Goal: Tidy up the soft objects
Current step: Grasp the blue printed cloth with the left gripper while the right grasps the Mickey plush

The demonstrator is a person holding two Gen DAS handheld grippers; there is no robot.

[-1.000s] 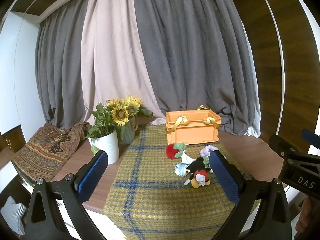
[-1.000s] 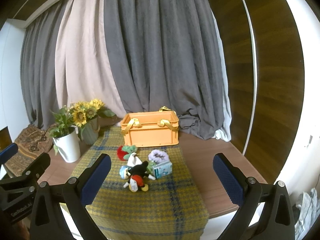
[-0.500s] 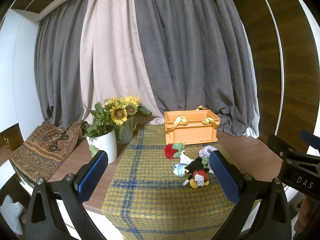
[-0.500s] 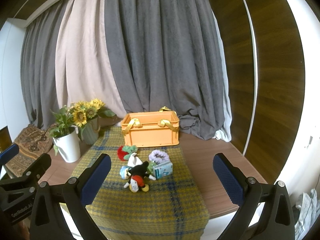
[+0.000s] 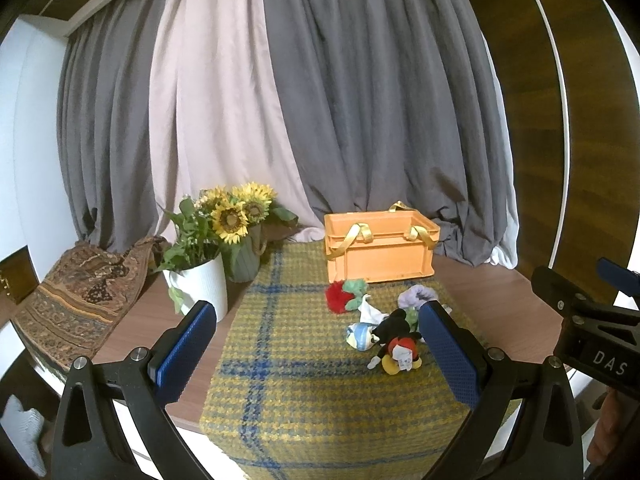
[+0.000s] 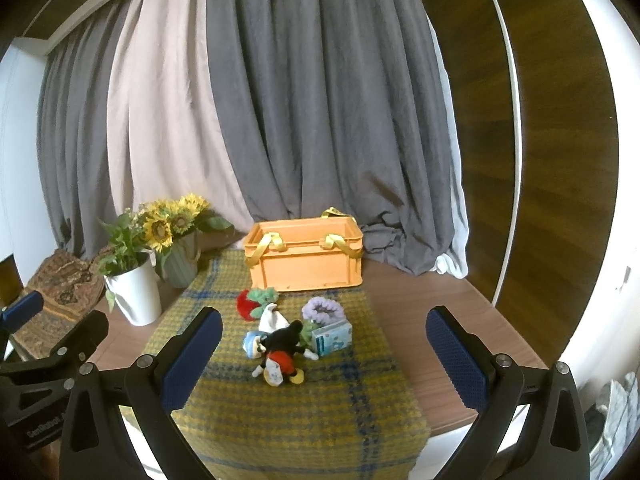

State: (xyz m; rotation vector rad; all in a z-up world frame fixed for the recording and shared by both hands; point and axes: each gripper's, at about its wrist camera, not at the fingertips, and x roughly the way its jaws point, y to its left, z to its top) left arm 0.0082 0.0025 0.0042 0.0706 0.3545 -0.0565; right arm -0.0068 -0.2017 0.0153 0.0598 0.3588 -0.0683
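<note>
Several soft toys, mouse plush point(image 6: 282, 354) nearest, lie clustered on the cloth point(image 6: 280, 412) ahead of both grippers, crate point(image 6: 306, 256) beyond. Plush axis runs roughly front-back. Right gripper point(image 6: 324, 354) frames it centrally; left gripper point(image 5: 316, 348) sits left. Both wide open, empty.

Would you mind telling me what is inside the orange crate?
Only the crate's rim, far inner wall and yellow straps show. Its near wall hides the floor, so any contents cannot be seen.
</note>
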